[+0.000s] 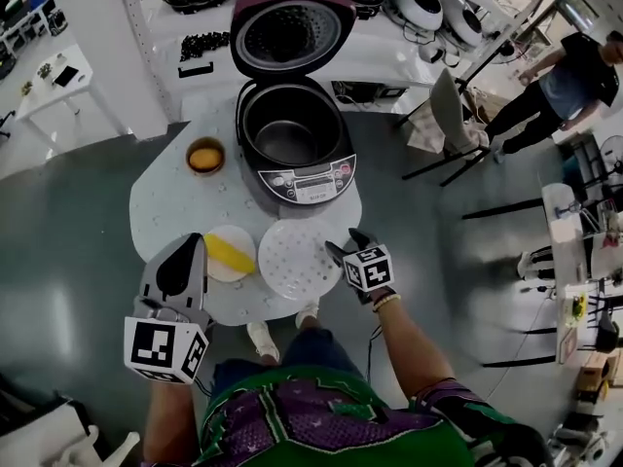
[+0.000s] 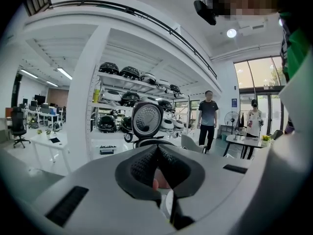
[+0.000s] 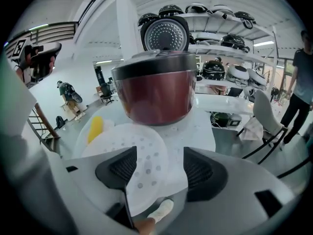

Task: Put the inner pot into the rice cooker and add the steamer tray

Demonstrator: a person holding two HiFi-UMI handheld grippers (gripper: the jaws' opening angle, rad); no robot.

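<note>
- Now, my right claw (image 3: 155,168) stands spread just above the desk (image 1: 165,212), with the near rim of the steamer tray (image 3: 133,153) between its jaws and the pads not yet pressing on it.
- The tray, a white perforated disc, lies flat on the desk just in front of the rice cooker (image 1: 292,125). Its lid (image 1: 292,32) stands open, and the inner pot (image 1: 289,136) looks already seated inside.
- Done well, I judge, this step means one jaw under the thin rim, a firm pinch, then a level lift that clears the front panel (image 1: 307,181).
- My right forearm (image 1: 409,343) reaches in from the lower right, with the claw tilted down toward the desk.
- My left claw (image 1: 180,269) is pressed together, gripping nothing that I can see. It is near the desk's left edge, beside a plate (image 1: 216,266) that carries a yellow item (image 1: 231,252).
</note>
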